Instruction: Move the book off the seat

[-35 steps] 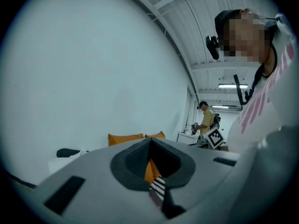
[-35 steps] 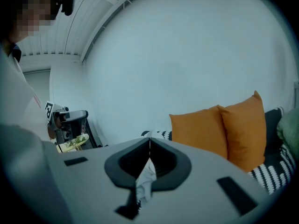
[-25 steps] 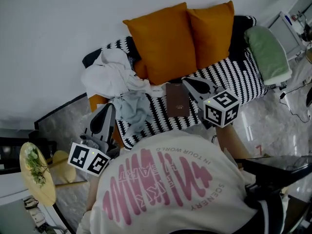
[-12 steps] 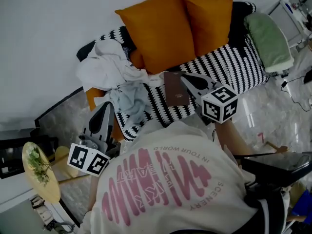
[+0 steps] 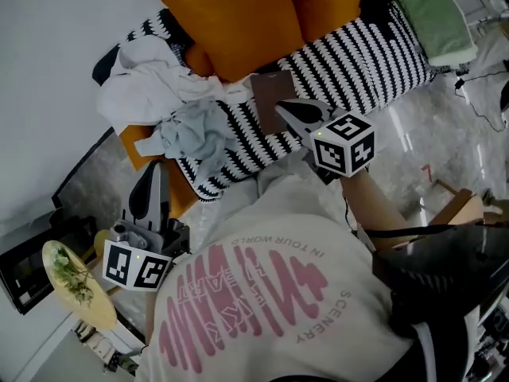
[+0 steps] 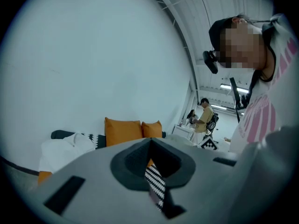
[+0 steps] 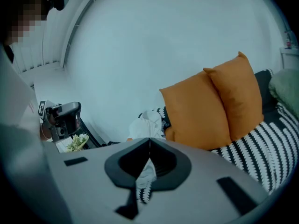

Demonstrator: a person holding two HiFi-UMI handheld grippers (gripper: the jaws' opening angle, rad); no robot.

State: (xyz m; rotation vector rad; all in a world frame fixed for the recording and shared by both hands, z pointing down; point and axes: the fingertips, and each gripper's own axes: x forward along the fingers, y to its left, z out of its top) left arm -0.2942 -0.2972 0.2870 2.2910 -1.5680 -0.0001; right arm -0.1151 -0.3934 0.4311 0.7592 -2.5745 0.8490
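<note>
A brown book [image 5: 269, 95] lies flat on the black-and-white striped seat [image 5: 362, 54] in the head view. My right gripper [image 5: 286, 110] is shut and holds nothing. Its tip sits over the book's near right corner, and I cannot tell whether it touches. Its marker cube [image 5: 343, 143] trails behind. My left gripper [image 5: 155, 173] is shut too and hangs low at the left, off the seat's corner and away from the book. In the left gripper view the left gripper [image 6: 150, 140] points at the sofa. In the right gripper view the right gripper [image 7: 149, 140] points along the seat.
Two orange cushions [image 5: 231, 10] lean at the sofa back. White clothes [image 5: 147, 78] and a grey-blue garment [image 5: 191, 134] are piled left of the book. A green pad [image 5: 429, 10] lies at the sofa's right end. A round yellow side table [image 5: 75, 289] holds a plant; cables [image 5: 485, 86] lie on the floor.
The sofa has slid up and left in the head view. My right gripper's tip has gone from beside the book's right edge to over its near right corner. Both stay shut.
</note>
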